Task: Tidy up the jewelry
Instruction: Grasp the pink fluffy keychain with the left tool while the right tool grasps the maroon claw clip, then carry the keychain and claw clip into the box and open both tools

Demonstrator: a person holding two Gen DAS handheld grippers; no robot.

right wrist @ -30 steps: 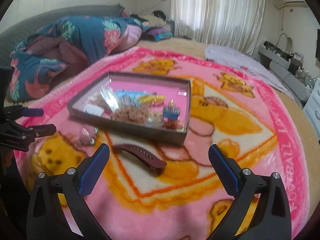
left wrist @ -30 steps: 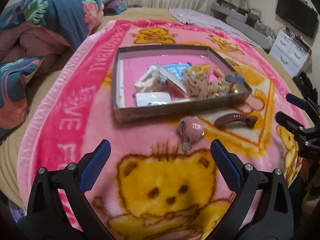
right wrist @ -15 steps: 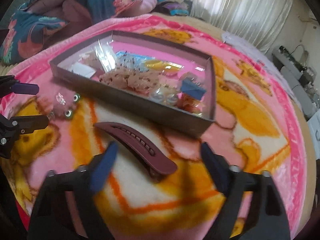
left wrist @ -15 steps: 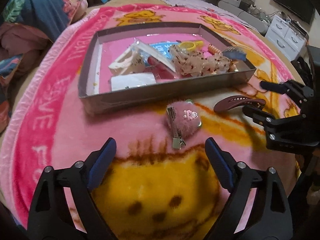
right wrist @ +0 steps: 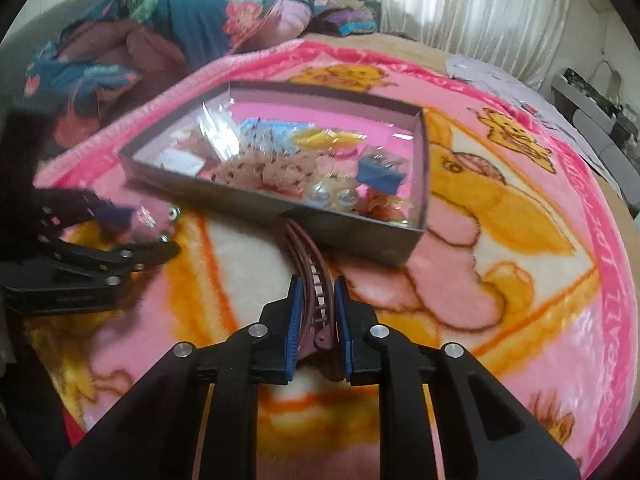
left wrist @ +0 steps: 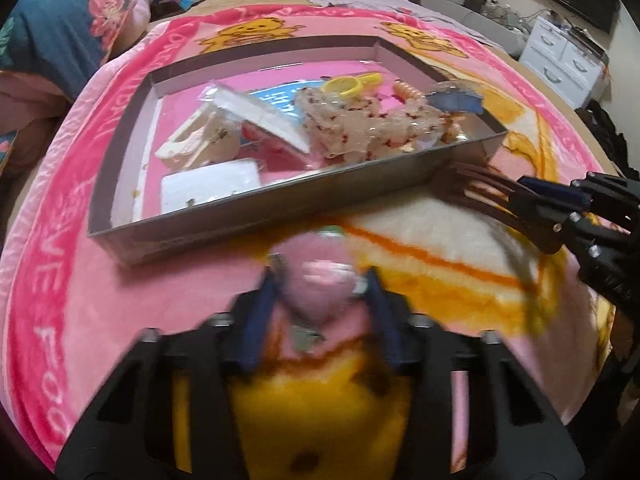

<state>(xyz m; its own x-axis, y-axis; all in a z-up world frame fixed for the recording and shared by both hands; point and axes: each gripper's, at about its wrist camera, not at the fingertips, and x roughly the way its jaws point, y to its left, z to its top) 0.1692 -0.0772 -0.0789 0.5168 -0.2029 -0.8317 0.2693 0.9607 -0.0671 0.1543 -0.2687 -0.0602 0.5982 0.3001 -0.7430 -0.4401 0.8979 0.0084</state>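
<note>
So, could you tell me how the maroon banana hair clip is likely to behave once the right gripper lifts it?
The maroon banana clip looks like rigid plastic, so it should hold its curve. The right gripper pinches one end, so the long free end may swing or droop. Its smooth surface might slip in the pads.

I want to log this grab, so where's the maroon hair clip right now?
In the right wrist view the maroon hair clip sits low at centre, clamped in the right gripper, its far end against the near wall of the grey box on the pink blanket.
</note>
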